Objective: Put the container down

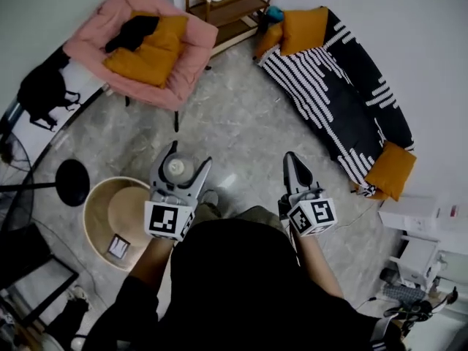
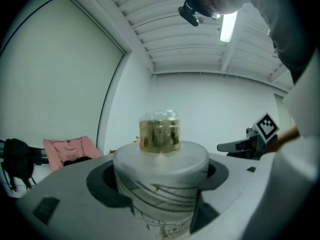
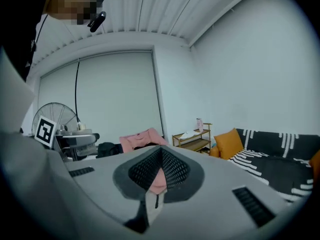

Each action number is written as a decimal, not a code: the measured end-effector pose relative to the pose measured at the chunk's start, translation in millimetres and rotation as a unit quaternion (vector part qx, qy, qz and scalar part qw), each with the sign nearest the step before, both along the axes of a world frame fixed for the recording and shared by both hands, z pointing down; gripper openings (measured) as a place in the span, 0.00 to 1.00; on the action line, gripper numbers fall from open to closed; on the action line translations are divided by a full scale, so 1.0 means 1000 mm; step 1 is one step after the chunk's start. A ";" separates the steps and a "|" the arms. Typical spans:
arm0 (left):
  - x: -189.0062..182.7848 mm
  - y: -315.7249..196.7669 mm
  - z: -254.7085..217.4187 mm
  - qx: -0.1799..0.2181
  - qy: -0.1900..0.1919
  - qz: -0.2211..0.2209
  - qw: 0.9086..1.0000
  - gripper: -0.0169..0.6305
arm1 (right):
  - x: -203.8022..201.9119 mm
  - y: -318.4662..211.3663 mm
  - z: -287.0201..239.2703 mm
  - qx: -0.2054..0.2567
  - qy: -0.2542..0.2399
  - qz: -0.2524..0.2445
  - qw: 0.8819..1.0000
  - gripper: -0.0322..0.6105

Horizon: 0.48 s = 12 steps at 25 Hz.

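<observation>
- Head view: the left gripper (image 1: 186,159) is clamped on a frosted white cylindrical container (image 1: 177,169). One jaw presses on each side of it. The container is held up off the grey marbled floor (image 1: 234,130), in front of the person's dark-clad body.
- Just left of the container in this view stands a round light-wood table with a raised rim (image 1: 93,203). A small black-and-white marker card (image 1: 117,246) lies on it.
- The right gripper (image 1: 291,159) is level with the left one and well apart from it. Its jaws are pressed together with nothing in them.
- Farther off are a pink padded chair (image 1: 186,68) bearing a mustard cushion (image 1: 150,53), a low wooden shelf (image 1: 230,6) and a black-and-white striped sofa (image 1: 344,101).
- Left gripper view: the container (image 2: 160,176) stands upright and fills the gap between the jaws. Thin dark line drawing shows on its wall, and a clear, gold-tinted cap (image 2: 159,133) tops it. The right gripper's marker cube (image 2: 267,126) shows at the right.
- Right gripper view: the two mesh-textured pads (image 3: 172,169) meet and grip nothing. A standing fan (image 3: 54,115) is at the left.
</observation>
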<state>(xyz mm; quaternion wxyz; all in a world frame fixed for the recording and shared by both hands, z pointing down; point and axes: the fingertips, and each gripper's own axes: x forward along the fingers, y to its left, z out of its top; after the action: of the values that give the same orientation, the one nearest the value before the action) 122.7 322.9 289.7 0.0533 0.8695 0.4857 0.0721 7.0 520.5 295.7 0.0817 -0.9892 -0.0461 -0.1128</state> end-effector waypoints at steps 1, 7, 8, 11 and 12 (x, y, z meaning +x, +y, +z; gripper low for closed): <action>0.005 -0.007 -0.001 -0.003 0.000 -0.010 1.000 0.57 | 0.008 -0.006 0.004 -0.005 -0.008 -0.012 1.000 0.08; 0.024 -0.058 0.001 -0.010 -0.003 -0.096 0.995 0.57 | 0.081 -0.049 0.012 -0.022 -0.015 -0.112 0.993 0.08; 0.027 -0.068 0.003 -0.008 -0.008 -0.114 0.993 0.57 | 0.095 -0.057 0.012 -0.028 -0.018 -0.131 0.991 0.08; 0.043 -0.102 0.008 -0.001 -0.016 -0.175 0.984 0.57 | 0.146 -0.088 0.013 -0.032 -0.015 -0.194 0.980 0.08; 0.049 -0.114 0.009 0.000 -0.015 -0.197 0.980 0.57 | 0.164 -0.100 0.014 -0.029 -0.011 -0.216 0.976 0.08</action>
<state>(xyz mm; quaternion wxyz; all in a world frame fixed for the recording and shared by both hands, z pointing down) 172.0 208.7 298.8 0.0737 0.9470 0.3038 0.0736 171.4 420.5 309.5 0.0265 -0.9764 0.1645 -0.1377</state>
